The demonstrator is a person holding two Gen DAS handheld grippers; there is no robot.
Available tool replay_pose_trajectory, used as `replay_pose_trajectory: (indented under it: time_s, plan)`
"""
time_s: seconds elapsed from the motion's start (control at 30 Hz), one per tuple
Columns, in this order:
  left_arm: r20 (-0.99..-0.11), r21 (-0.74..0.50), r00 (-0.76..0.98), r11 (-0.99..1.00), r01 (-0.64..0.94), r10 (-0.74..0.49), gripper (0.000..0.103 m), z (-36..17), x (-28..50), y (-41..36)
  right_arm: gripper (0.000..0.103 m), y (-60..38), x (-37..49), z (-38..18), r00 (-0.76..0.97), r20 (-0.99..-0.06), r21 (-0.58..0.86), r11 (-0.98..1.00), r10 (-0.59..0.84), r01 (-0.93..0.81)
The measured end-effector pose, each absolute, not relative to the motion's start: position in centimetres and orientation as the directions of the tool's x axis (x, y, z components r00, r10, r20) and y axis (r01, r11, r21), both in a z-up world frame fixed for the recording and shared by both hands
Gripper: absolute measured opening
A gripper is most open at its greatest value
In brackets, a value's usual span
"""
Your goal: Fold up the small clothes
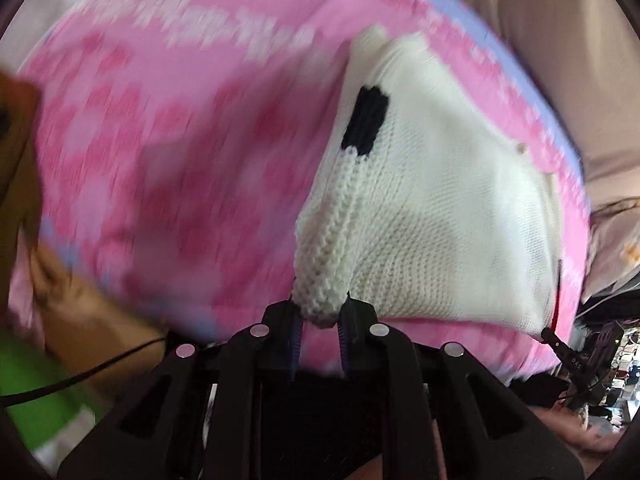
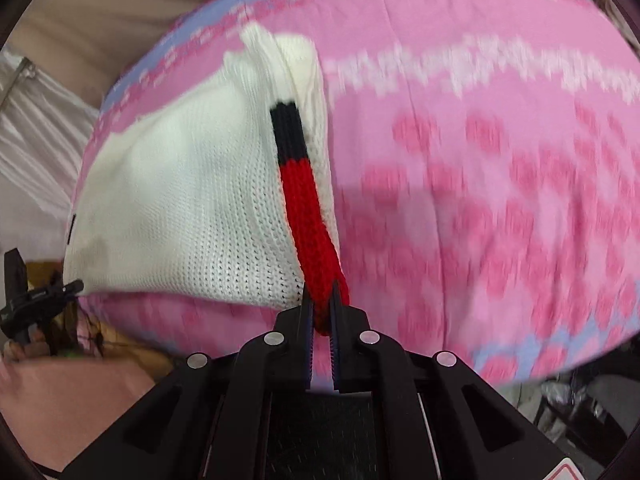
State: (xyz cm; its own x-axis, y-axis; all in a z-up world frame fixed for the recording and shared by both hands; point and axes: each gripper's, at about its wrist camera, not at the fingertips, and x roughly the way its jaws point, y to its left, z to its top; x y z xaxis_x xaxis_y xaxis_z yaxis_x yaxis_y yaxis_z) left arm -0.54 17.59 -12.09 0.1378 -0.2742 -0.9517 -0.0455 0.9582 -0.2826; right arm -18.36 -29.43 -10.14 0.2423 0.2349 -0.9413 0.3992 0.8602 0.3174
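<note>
A small white knitted garment (image 1: 432,208) with a black patch hangs over a pink patterned cloth (image 1: 180,140). My left gripper (image 1: 320,316) is shut on its white ribbed edge. In the right wrist view the same white garment (image 2: 180,200) shows a black and red ribbed band (image 2: 308,216). My right gripper (image 2: 320,312) is shut on the red end of that band. The garment is stretched between both grippers, lifted above the pink cloth (image 2: 480,200). The other gripper's tip shows at the garment's far corner in each view.
The pink cloth has a lilac border (image 1: 532,80) and covers a rounded surface. Beige fabric (image 1: 560,20) lies behind. A green object (image 1: 36,392) and a black cable (image 1: 80,376) sit at the lower left. White pleated fabric (image 2: 36,152) lies at left.
</note>
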Motion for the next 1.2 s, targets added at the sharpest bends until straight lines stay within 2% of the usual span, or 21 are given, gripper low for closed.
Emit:
replay_pose_trajectory:
  time_s: [0.1,0.13,0.2,0.23,0.27,0.3,0.33,0.43,0.5,0.57,0.6,0.63,0.67,0.7,0.83,0.97,1.0,1.07,1.2]
  plan:
    - [-0.959,-0.237,0.172,0.970,-0.060,-0.224,0.018,-11.8,-2.1,17.3,0.010,-29.0,-19.9,-11.3,0.217,-0.944,0.319,0.854,0.249,0.410]
    - [-0.951,-0.239,0.215,0.969,-0.055,-0.222,0.020,-10.6,-1.8,17.0,0.016,-29.1,-19.5,-10.4,0.243,-0.944,0.309,0.859,0.224,0.409]
    - [-0.924,-0.227,0.318,0.974,-0.008,-0.213,0.023,-7.3,-0.7,15.8,0.017,-29.6,-17.7,-7.7,0.342,-0.922,0.317,0.864,0.183,0.391]
    - [-0.906,-0.217,0.369,0.976,0.016,-0.207,0.032,-5.7,0.2,14.9,0.026,-29.9,-16.5,-6.5,0.392,-0.904,0.328,0.866,0.171,0.378]
    - [-0.884,-0.213,0.419,0.976,0.036,-0.209,0.038,-4.4,1.1,13.9,0.042,-30.1,-15.2,-5.4,0.438,-0.886,0.332,0.870,0.154,0.365]
    - [-0.864,-0.212,0.458,0.976,0.046,-0.209,0.049,-3.6,2.1,13.2,0.049,-30.3,-13.2,-4.5,0.486,-0.864,0.326,0.881,0.132,0.341]
    - [-0.845,-0.206,0.494,0.977,0.049,-0.203,0.055,-3.1,3.4,12.2,0.055,-30.4,-12.0,-4.4,0.508,-0.853,0.321,0.887,0.118,0.332]
    - [-0.859,-0.173,0.487,0.985,0.013,-0.157,0.055,-4.5,7.2,9.6,0.055,-30.8,-7.5,-5.6,0.528,-0.842,0.315,0.894,0.109,0.318]
    - [-0.874,-0.204,0.455,0.979,-0.023,-0.171,0.055,-6.5,9.0,9.1,0.055,-30.8,-5.7,-6.9,0.523,-0.847,0.308,0.889,0.095,0.339]
    - [-0.897,-0.156,0.425,0.987,-0.041,-0.124,0.052,-8.7,9.8,8.6,0.052,-30.8,-4.6,-8.1,0.520,-0.850,0.308,0.883,0.087,0.356]
    - [-0.902,-0.140,0.418,0.989,-0.038,-0.112,0.049,-9.6,10.2,8.7,0.046,-30.6,-4.4,-8.6,0.511,-0.855,0.306,0.881,0.088,0.360]
    - [-0.909,-0.124,0.404,0.992,-0.030,-0.101,0.031,-10.5,10.2,9.0,0.010,-30.4,-4.0,-9.0,0.493,-0.863,0.315,0.880,0.109,0.357]
    - [-0.920,-0.104,0.383,0.994,-0.035,-0.083,0.018,-11.3,10.4,9.2,0.007,-30.3,-3.9,-9.1,0.483,-0.867,0.326,0.874,0.124,0.361]
    - [-0.925,-0.117,0.369,0.992,-0.043,-0.093,0.012,-11.7,10.6,9.7,0.007,-30.2,-4.2,-8.4,0.500,-0.857,0.333,0.872,0.122,0.359]
    - [-0.916,-0.104,0.392,0.994,-0.039,-0.081,0.012,-11.4,10.2,11.0,0.007,-30.7,-5.6,-5.5,0.565,-0.822,0.327,0.872,0.071,0.366]
    - [-0.921,-0.041,0.388,0.998,-0.041,-0.022,0.014,-13.1,10.4,10.5,0.008,-32.3,-4.9,-10.8,0.434,-0.899,0.273,0.857,0.065,0.437]
    - [-0.919,-0.049,0.393,0.998,-0.037,-0.030,0.014,-12.6,10.3,10.3,0.008,-32.4,-5.2,-10.1,0.457,-0.888,0.286,0.843,0.055,0.455]
    - [-0.907,-0.092,0.415,0.995,-0.032,-0.070,0.015,-10.8,9.8,10.4,0.017,-31.4,-6.1,-6.7,0.529,-0.848,0.276,0.848,-0.007,0.453]
    - [-0.864,-0.099,0.495,0.995,0.010,-0.091,0.015,-7.4,8.8,9.5,0.017,-28.4,-6.3,-3.5,0.597,-0.801,0.302,0.888,0.039,0.348]
